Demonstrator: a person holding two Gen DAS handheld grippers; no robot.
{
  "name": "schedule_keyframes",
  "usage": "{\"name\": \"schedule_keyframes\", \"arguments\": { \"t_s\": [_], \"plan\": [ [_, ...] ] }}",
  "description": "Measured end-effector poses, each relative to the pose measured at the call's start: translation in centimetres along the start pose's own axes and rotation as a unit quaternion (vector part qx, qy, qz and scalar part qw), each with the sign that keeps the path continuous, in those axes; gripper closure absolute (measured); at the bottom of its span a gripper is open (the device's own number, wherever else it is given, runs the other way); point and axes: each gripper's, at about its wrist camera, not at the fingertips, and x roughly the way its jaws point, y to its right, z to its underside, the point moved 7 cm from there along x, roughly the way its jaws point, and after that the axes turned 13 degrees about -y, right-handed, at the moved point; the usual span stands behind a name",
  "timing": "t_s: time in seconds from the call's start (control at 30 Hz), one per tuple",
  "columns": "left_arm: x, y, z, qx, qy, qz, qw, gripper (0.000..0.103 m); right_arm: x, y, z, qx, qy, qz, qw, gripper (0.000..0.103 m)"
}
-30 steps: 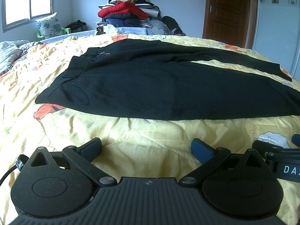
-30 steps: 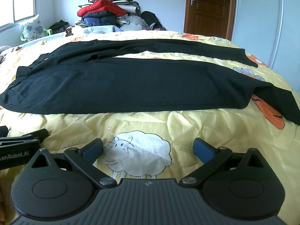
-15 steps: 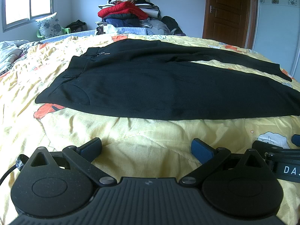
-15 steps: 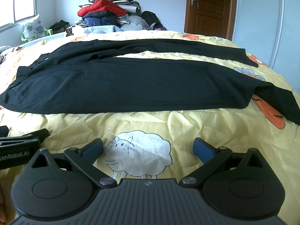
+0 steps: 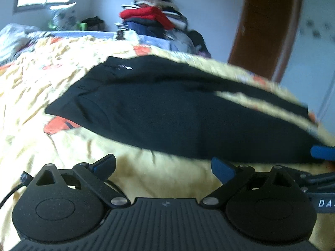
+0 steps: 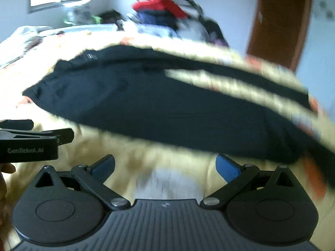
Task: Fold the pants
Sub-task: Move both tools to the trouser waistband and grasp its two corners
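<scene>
Your jaws are wide open and empty, so pinch the soft, floppy black pants by the near edge.

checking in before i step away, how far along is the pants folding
Done: the black pants lie spread flat on the yellow quilt, both legs apart, no fold visible. In hand: nothing; the left gripper and right gripper are both open over the quilt, short of the near edge of the pants, in blurred frames. Left: every fold.
</scene>
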Motion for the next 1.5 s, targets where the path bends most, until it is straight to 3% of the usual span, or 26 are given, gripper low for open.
{"name": "schedule_keyframes", "arguments": {
  "t_s": [0.07, 0.13, 0.2, 0.27, 0.4, 0.47, 0.53, 0.6, 0.73, 0.87, 0.97, 1.07, 1.23, 1.37, 1.43, 1.47, 1.5],
  "plan": [
    [-0.5, -0.9, -1.3, -0.014, 0.001, 0.001, 0.9999, 0.005, -0.7, -0.9, -2.5, -0.061, 0.038, 0.010, 0.997, 0.000],
    [-1.1, -1.8, -2.7, -0.013, 0.014, -0.022, 0.9996, 0.005, -0.7, -2.0, -4.8, -0.131, 0.075, 0.021, 0.988, 0.000],
    [-1.7, -3.0, -4.2, -0.007, 0.044, -0.064, 0.9970, 0.005, -0.2, -3.7, -6.4, -0.229, 0.091, 0.019, 0.969, 0.000],
    [-2.0, -4.1, -5.6, -0.007, 0.065, -0.094, 0.9934, 0.005, 1.2, -5.7, -7.0, -0.335, 0.078, 0.013, 0.939, 0.000],
    [-1.3, -6.4, -7.9, -0.047, 0.059, -0.089, 0.9932, 0.005, 3.6, -7.6, -9.9, -0.437, 0.100, 0.019, 0.894, 0.000],
    [-0.5, -7.3, -8.8, -0.076, 0.051, -0.077, 0.9928, 0.006, 4.8, -7.7, -12.2, -0.445, 0.124, 0.050, 0.886, 0.000],
    [0.0, -8.0, -9.5, -0.101, 0.053, -0.080, 0.9903, 0.004, 6.1, -7.7, -15.4, -0.427, 0.140, 0.069, 0.891, 0.000],
    [0.4, -8.7, -9.8, -0.106, 0.052, -0.093, 0.9886, 0.004, 7.8, -7.5, -18.8, -0.400, 0.128, 0.054, 0.906, 0.000],
    [1.8, -8.5, -11.2, -0.063, 0.038, -0.114, 0.9907, 0.004, 12.3, -6.8, -23.8, -0.339, 0.066, 0.006, 0.938, 0.000],
    [3.5, -8.3, -12.3, -0.029, 0.032, -0.137, 0.9896, 0.003, 17.3, -6.9, -26.8, -0.307, 0.003, -0.052, 0.950, 0.000],
    [4.8, -8.6, -12.9, -0.031, 0.024, -0.135, 0.9900, 0.003, 19.8, -7.0, -28.0, -0.284, -0.026, -0.107, 0.952, 0.000],
    [6.0, -8.8, -13.0, -0.038, 0.015, -0.124, 0.9915, 0.002, 21.5, -7.7, -29.3, -0.285, -0.020, -0.150, 0.946, 0.000],
    [8.6, -8.9, -14.6, -0.039, -0.012, -0.117, 0.9923, 0.002, 23.9, -9.2, -31.4, -0.289, -0.030, -0.179, 0.940, 0.000],
    [11.7, -9.7, -16.5, -0.040, -0.038, -0.149, 0.9873, 0.003, 26.5, -10.1, -32.0, -0.273, -0.084, -0.205, 0.936, 0.001],
    [13.4, -10.5, -17.2, -0.043, -0.059, -0.170, 0.9828, 0.002, 27.4, -10.4, -31.6, -0.261, -0.113, -0.235, 0.929, 0.024],
    [14.0, -10.8, -17.5, -0.044, -0.061, -0.178, 0.9811, 0.001, 27.6, -10.4, -31.5, -0.252, -0.120, -0.247, 0.928, 0.051],
    [14.5, -11.3, -17.8, -0.046, -0.063, -0.187, 0.9792, 0.000, 27.6, -10.4, -31.3, -0.246, -0.121, -0.255, 0.927, 0.070]
  ]
}}
